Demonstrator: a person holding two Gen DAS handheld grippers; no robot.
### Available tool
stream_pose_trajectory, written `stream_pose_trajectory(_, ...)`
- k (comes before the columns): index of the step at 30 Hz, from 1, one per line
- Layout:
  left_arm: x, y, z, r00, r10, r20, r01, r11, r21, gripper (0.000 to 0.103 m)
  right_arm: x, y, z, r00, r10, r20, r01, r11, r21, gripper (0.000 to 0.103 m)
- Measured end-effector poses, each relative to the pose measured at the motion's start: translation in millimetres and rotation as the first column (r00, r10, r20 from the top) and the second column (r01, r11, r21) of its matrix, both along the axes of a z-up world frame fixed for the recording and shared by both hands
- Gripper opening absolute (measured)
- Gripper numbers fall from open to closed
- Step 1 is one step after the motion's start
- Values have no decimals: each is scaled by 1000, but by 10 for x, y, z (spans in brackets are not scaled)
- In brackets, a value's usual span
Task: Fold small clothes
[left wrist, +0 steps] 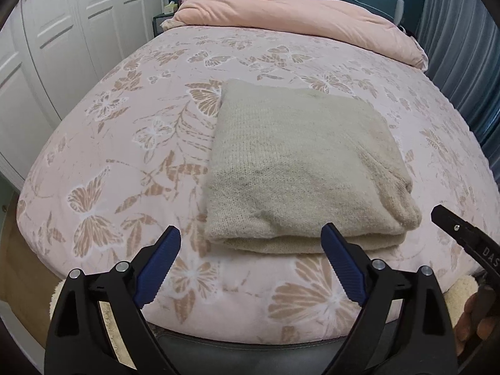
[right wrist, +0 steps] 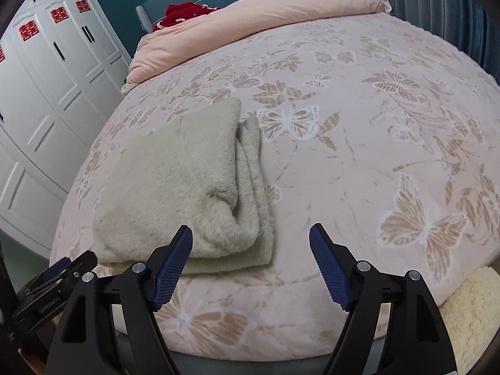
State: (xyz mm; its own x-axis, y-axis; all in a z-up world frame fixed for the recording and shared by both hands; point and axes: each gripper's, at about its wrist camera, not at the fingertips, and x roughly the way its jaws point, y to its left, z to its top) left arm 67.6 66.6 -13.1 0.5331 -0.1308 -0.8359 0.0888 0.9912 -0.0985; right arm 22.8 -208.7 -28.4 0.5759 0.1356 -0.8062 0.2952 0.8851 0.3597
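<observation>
- Left wrist view: the left gripper [left wrist: 251,243] stands wide open with nothing between its blue pads [left wrist: 156,268].
- A folded beige knitted garment [left wrist: 300,162] lies flat on the bedspread [left wrist: 103,143], which is pink with a butterfly print. Its near edge sits just beyond the fingertips, untouched.
- A pink quilt [left wrist: 297,22] is bunched at the far end of the bed. White wardrobe doors [left wrist: 53,31] stand to the left.
- At the right edge, one black tip of the right gripper [left wrist: 450,222] shows beside the garment.
- Right wrist view: the right gripper [right wrist: 250,240] is also spread wide and holds nothing.
- The folded garment [right wrist: 175,181] lies to the left, its stacked edges facing right. The gripper's left finger [right wrist: 175,259] overlaps its near corner; whether they touch, I cannot tell.
</observation>
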Motion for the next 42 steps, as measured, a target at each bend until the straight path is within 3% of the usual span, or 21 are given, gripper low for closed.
stream_pose_trajectory(2, 118, 157, -80, 998, 33, -48, -38, 994, -99, 90, 127, -96, -136, 1000, -20, -21, 21, 996, 92, 75)
stream_pose_trajectory(5, 310, 399, -221, 987, 101, -122, -132, 951, -280, 94, 316, -114, -332, 998, -27, -59, 38, 979, 201, 75)
stream_pose_trajectory(7, 449, 487, -328, 977, 137, -161, -185, 921, -342, 94, 450, -44, -482, 997, 2, -77, 19, 962, 274, 77)
stream_pose_trajectory(8, 523, 487, -388, 975, 139, -174, -193, 919, -345, 94, 511, -7, -574, 995, 11, -94, 18, 952, 305, 77)
stream_pose_trajectory(9, 600, 455, -461, 973, 132, -190, -189, 927, -324, 93, 561, 34, -654, 993, 23, -114, 16, 946, 325, 72)
stream_pose_trajectory(10, 662, 397, -524, 972, 114, -205, -172, 941, -292, 91, 587, 65, -672, 994, 34, -105, 3, 943, 334, 47)
stream_pose_trajectory(12, 724, 259, -565, 978, 29, -208, -90, 952, -291, 62, 577, 75, -505, 998, 36, -52, -17, 944, 330, 34)
stream_pose_trajectory(15, 657, 134, -327, 990, -11, -139, -24, 968, -249, 48, 431, 43, -49, 995, 66, 73, -83, 961, 263, 24)
stream_pose_trajectory(17, 594, 122, -265, 991, -45, -129, 9, 963, -269, 48, 341, -38, -13, 995, 73, 69, -86, 972, 220, 23)
stream_pose_trajectory(18, 564, 101, -304, 988, -65, -141, 23, 960, -280, 48, 317, -68, -137, 997, 73, 24, -76, 975, 211, 24)
stream_pose_trajectory(20, 525, -3, -490, 981, -83, -176, 44, 975, -217, 52, 302, -91, -524, 991, 98, -92, -79, 978, 194, 27)
stream_pose_trajectory(21, 487, -51, -559, 983, -79, -164, 50, 983, -175, 59, 248, -122, -589, 992, 90, -84, -72, 976, 206, 34)
stream_pose_trajectory(24, 430, -107, -477, 989, -71, -126, 55, 991, -120, 63, 128, -153, -302, 999, 5, -44, 3, 986, 168, 43)
stream_pose_trajectory(26, 432, -147, -389, 990, -83, -116, 75, 995, -70, 65, 57, -136, 5, 999, -24, 35, 20, 994, 107, 45)
stream_pose_trajectory(29, 426, -176, -337, 989, -102, -109, 99, 995, -26, 65, 114, -39, 358, 991, 30, 128, -33, 999, 18, 37)
stream_pose_trajectory(31, 429, -194, -337, 989, -98, -112, 97, 995, -13, 65, 228, 43, 361, 989, 82, 126, -81, 997, -9, 26)
stream_pose_trajectory(35, 412, -210, -329, 991, -85, -108, 87, 996, 8, 65, 469, 211, -313, 982, 161, -96, -167, 985, -53, 13)
stream_pose_trajectory(36, 407, -214, -324, 990, -84, -110, 86, 996, 10, 65, 409, 240, -328, 984, 159, -76, -165, 982, -87, 11)
stream_pose_trajectory(42, 298, -257, -217, 992, -86, -90, 91, 994, 61, 70, 207, 329, 277, 987, 160, 18, -155, 977, -144, 19)
